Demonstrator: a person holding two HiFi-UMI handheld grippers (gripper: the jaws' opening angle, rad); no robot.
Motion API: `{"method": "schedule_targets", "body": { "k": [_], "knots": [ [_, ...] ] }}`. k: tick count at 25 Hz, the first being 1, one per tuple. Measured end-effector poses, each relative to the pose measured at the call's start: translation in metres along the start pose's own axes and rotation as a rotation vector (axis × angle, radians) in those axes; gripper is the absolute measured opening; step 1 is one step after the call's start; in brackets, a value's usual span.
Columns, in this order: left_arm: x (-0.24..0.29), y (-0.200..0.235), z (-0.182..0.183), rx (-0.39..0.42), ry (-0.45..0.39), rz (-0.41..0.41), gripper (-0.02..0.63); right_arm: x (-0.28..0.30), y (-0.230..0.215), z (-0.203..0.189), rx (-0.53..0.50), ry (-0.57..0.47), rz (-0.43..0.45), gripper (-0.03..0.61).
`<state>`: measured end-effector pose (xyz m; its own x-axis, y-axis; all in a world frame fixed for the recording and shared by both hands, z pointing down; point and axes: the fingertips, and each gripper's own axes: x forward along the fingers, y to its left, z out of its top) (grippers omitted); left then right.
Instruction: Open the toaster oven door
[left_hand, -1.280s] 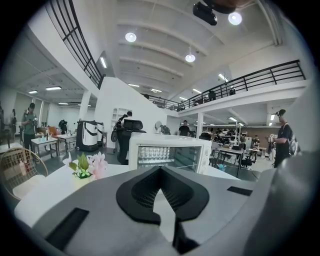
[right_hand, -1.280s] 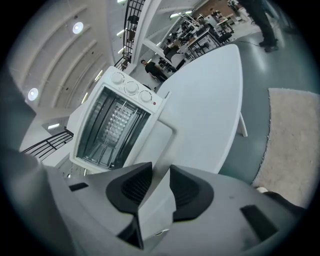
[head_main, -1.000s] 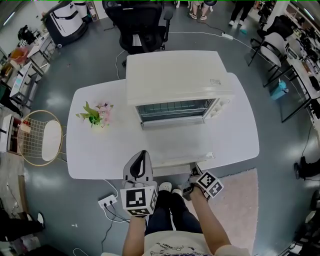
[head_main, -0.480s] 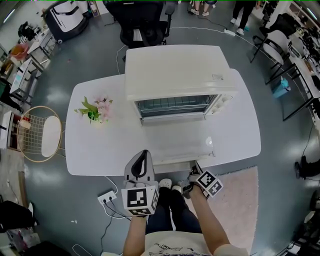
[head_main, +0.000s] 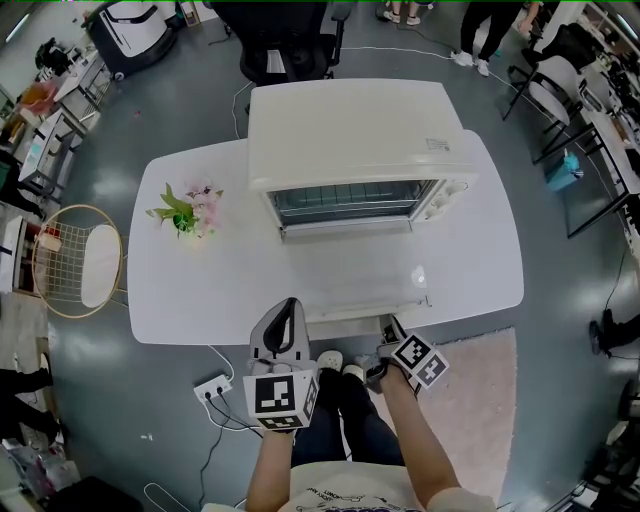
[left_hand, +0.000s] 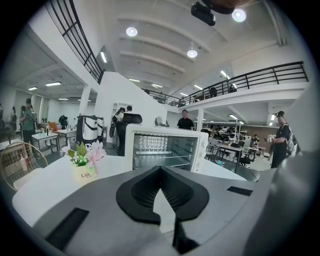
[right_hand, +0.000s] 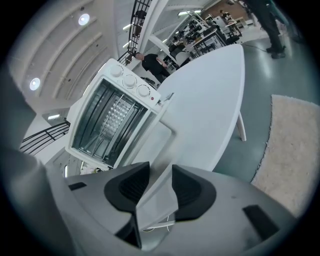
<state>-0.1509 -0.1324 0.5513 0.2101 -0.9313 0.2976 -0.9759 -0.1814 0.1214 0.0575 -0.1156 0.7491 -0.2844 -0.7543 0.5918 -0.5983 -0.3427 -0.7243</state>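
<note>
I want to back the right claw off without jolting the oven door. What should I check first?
1. Door of the toaster oven swung down and open: ok.
2. Right claw letting go: ok. Its jaws are opening, with the door handle between them and not pinched.
3. Left claw shut and empty: ok.
4. Flower pot apart from the door, off to its left: ok.
5. Door stays down once unheld: cannot tell.

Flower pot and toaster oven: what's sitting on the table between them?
Nothing: in the head view only bare white table lies between the flower pot and the toaster oven.
</note>
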Motion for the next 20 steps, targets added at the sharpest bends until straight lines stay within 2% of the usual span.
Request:
{"method": "schedule_targets", "body": {
  "k": [6,7,9,12,16,20],
  "knots": [
    [-0.003,-0.001,-0.006,-0.004,0.008,0.004,0.002,-0.002,0.000,0.000,-0.029,-0.001,0.019,0.135],
    [-0.003,-0.001,-0.006,-0.005,0.009,0.005,0.002,-0.003,-0.003,-0.002,-0.044,0.002,0.001,0.103],
    [-0.003,0.000,-0.007,-0.006,0.009,0.007,0.002,-0.005,-0.012,-0.008,-0.046,0.013,-0.046,-0.003],
    [-0.005,0.000,-0.009,-0.004,0.012,0.008,0.002,-0.005,-0.013,-0.009,0.013,0.002,-0.005,-0.003],
    [-0.006,0.001,-0.013,-0.007,0.016,0.016,0.002,0.000,-0.009,-0.003,-0.028,0.006,0.012,-0.003],
    [-0.007,-0.001,-0.014,-0.007,0.021,0.014,0.002,0.002,-0.012,-0.005,-0.014,0.020,0.005,-0.003]
  ]
}}
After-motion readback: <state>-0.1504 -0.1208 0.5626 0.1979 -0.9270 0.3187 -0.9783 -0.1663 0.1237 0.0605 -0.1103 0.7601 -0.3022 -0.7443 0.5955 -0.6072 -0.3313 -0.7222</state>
